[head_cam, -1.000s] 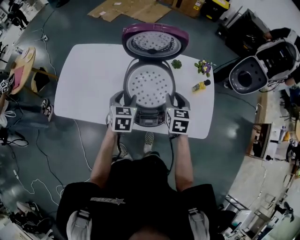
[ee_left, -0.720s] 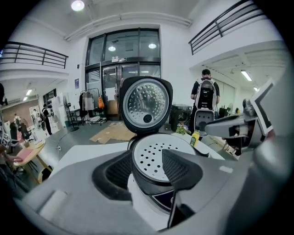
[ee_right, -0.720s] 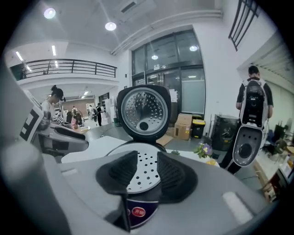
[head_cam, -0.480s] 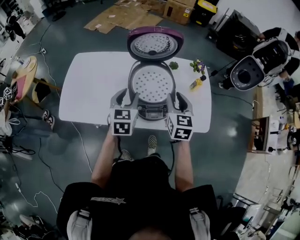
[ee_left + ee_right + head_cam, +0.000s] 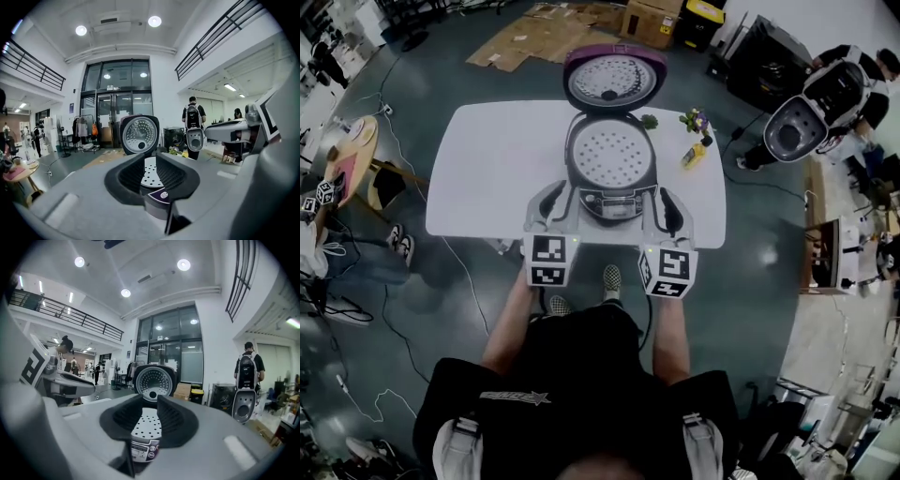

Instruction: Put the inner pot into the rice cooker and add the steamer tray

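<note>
- Rice cooker [image 5: 611, 173]: round body, set mid-way along white round-cornered table [image 5: 487, 159].
- Purple hinged lid [image 5: 613, 80]: raised upright, dimpled metal inner plate exposed.
- Steamer tray [image 5: 610, 153]: pale perforated disc, seated in cooker mouth.
- Left gripper [image 5: 549, 201] and right gripper [image 5: 667, 208]: held at near table edge, one each side of cooker, clear of it.
- Jaws: grey shells, ribbed black pads. Just drawn closer on both grippers, narrow gap left, nothing pinched between.
</note>
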### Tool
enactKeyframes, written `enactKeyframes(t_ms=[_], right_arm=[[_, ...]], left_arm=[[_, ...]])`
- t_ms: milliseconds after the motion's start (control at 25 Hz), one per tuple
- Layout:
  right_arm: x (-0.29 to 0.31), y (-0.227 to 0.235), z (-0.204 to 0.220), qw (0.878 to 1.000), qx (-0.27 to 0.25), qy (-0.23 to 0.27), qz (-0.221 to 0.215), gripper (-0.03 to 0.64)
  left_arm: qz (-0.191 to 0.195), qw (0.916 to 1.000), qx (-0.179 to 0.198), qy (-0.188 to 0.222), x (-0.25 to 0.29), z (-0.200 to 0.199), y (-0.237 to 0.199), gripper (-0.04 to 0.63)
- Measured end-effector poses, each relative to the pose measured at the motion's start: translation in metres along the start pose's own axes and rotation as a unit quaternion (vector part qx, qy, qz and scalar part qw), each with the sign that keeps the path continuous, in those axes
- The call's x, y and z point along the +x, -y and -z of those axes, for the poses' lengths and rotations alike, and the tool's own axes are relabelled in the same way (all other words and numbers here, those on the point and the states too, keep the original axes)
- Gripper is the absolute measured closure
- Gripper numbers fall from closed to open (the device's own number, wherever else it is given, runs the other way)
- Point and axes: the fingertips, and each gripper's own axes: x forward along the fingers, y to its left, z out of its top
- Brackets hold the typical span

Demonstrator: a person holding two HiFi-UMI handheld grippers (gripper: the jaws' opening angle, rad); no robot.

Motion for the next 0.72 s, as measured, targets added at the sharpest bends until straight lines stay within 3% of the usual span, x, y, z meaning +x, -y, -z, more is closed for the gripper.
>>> enactKeyframes(t_ms=[280,720], right_arm=[[-0.038,-0.021,0.013,1.0,0.002,0.0,0.012,0.569],[-0.066,-0.039,0.027,1.0,0.007,0.0,0.014,0.594]], left_arm=[[-0.004,0.9999,-0.004,0.008,-0.04,0.014,0.0,0.574],[-0.007,1.0,0.0,-0.005,-0.068,0.036,-0.002,0.583]])
